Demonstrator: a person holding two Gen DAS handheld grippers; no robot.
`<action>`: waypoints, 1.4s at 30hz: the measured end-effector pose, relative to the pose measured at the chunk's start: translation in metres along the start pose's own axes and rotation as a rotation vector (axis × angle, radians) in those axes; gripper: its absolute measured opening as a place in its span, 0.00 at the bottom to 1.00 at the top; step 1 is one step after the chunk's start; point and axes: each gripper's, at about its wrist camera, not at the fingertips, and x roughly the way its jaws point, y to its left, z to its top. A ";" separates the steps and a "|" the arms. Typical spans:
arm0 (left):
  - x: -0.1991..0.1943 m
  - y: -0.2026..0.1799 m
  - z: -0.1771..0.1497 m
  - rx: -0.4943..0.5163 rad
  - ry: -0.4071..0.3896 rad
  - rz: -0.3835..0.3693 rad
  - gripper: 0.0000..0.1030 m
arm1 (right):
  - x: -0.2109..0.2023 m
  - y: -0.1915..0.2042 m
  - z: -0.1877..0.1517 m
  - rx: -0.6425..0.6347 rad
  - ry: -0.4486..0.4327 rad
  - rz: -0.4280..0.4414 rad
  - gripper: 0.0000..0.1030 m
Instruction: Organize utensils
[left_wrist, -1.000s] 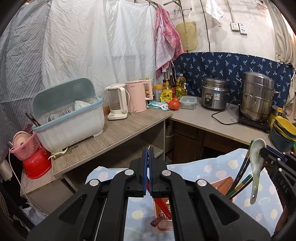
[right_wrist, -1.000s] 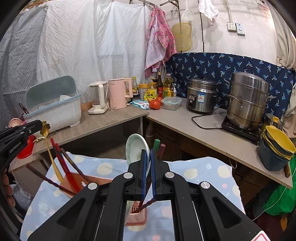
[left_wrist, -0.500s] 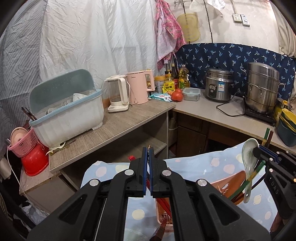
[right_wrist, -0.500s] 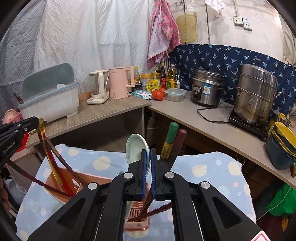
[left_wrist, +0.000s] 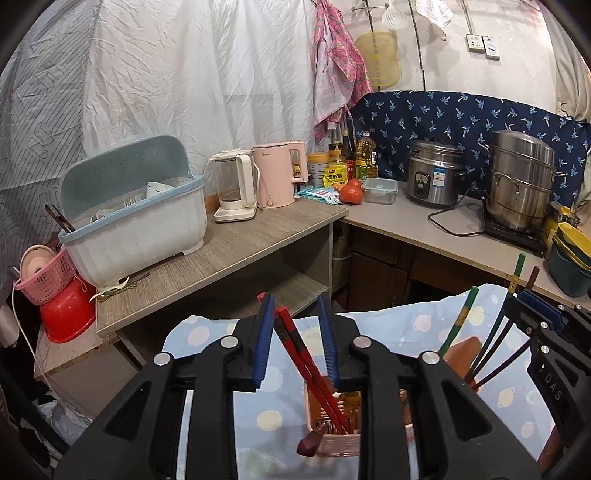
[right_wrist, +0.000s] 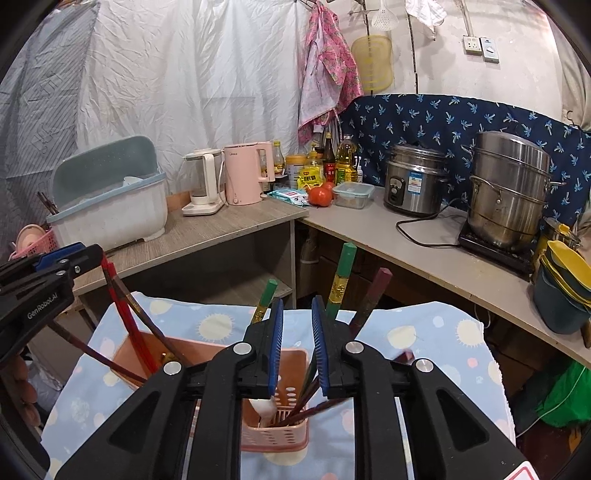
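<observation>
My left gripper (left_wrist: 295, 339) is open above a pink slotted holder (left_wrist: 336, 432). Red chopsticks (left_wrist: 310, 365) lean in that holder, between the jaws and loose. My right gripper (right_wrist: 297, 343) is open over another pink holder (right_wrist: 275, 424), which holds green chopsticks (right_wrist: 341, 280), a dark red chopstick (right_wrist: 373, 295) and a white spoon (right_wrist: 263, 408). In the right wrist view the left gripper (right_wrist: 55, 266) shows at far left over the red chopsticks (right_wrist: 123, 314). In the left wrist view the right gripper (left_wrist: 546, 332) shows at far right.
Both holders stand on a table under a light blue dotted cloth (right_wrist: 424, 339). Behind are a wooden shelf (left_wrist: 229, 251) with a dish rack (left_wrist: 136, 221) and kettles (left_wrist: 273, 173), and a counter with a rice cooker (right_wrist: 413, 181) and steamer pot (right_wrist: 509, 188).
Both grippers have opened. The left one let the red chopsticks and gold spoon drop into its holder; the right one let the white spoon and chopsticks drop into its holder.
</observation>
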 end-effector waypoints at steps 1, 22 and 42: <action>-0.002 0.000 0.000 -0.004 0.000 -0.003 0.23 | -0.002 0.001 0.000 -0.001 0.000 0.001 0.16; -0.067 -0.012 -0.038 -0.035 0.042 -0.040 0.37 | -0.077 0.017 -0.040 0.044 0.040 0.051 0.32; -0.116 -0.022 -0.101 -0.061 0.112 -0.020 0.82 | -0.134 0.016 -0.101 0.100 0.154 0.029 0.53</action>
